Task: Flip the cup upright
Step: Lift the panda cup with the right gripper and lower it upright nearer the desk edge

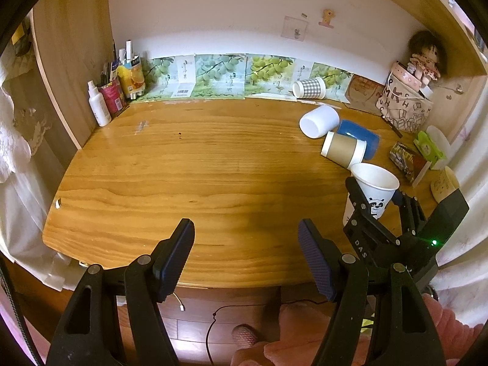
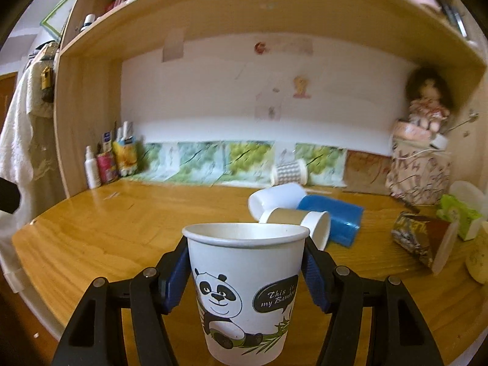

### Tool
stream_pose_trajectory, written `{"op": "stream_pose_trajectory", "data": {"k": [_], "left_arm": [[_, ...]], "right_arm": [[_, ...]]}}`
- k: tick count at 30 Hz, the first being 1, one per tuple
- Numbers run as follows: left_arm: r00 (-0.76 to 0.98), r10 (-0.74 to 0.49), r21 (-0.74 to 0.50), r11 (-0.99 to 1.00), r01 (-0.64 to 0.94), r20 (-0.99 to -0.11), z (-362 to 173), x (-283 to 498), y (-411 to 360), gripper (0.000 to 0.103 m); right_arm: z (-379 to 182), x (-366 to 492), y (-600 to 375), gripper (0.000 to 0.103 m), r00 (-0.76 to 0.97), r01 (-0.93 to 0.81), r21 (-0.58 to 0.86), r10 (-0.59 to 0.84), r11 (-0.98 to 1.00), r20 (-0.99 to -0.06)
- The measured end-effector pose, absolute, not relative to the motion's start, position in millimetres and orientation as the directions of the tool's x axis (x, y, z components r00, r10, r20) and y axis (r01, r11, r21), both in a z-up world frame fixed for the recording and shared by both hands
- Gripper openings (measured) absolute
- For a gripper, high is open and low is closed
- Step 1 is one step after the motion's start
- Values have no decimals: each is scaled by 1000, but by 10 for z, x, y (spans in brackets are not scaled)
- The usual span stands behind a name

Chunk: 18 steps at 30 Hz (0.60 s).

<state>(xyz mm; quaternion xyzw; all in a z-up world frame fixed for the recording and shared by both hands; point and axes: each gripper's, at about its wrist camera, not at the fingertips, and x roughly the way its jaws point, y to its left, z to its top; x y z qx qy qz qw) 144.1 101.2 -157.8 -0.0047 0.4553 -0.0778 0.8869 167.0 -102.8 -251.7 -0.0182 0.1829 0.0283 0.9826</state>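
A white paper cup with a panda print (image 2: 244, 292) stands mouth up between the blue pads of my right gripper (image 2: 245, 274), which is shut on its sides. In the left wrist view the same panda cup (image 1: 376, 190) is held upright in the right gripper (image 1: 378, 204) near the desk's right front. My left gripper (image 1: 247, 253) is open and empty over the desk's front edge. Other cups lie on their sides further back: a white cup (image 1: 318, 121), a brown-sleeved cup (image 1: 343, 149), a blue cup (image 1: 361, 137) and a checked cup (image 1: 309, 88).
The wooden desk (image 1: 183, 167) has bottles and pen holders (image 1: 113, 91) at the back left. A patterned bag with a doll (image 1: 408, 100), a tissue pack (image 1: 430, 149) and a dark box (image 1: 407, 160) crowd the right side. Fruit-print cartons (image 1: 219, 73) line the back wall.
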Motion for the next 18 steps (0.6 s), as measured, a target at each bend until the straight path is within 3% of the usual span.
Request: {"op": "stream_pose_trajectory", "data": {"k": [8, 18], "left_arm": [[582, -142, -62, 986, 156, -801, -1595, 1393, 1064, 74], [579, -157, -58, 981, 186, -800, -1623, 1333, 1055, 74]], "right_arm": [[-2636, 1668, -1039, 67, 947, 24, 9, -20, 1000, -319], [-2811, 1662, -1030, 68, 935, 42, 28, -30, 999, -352]]}}
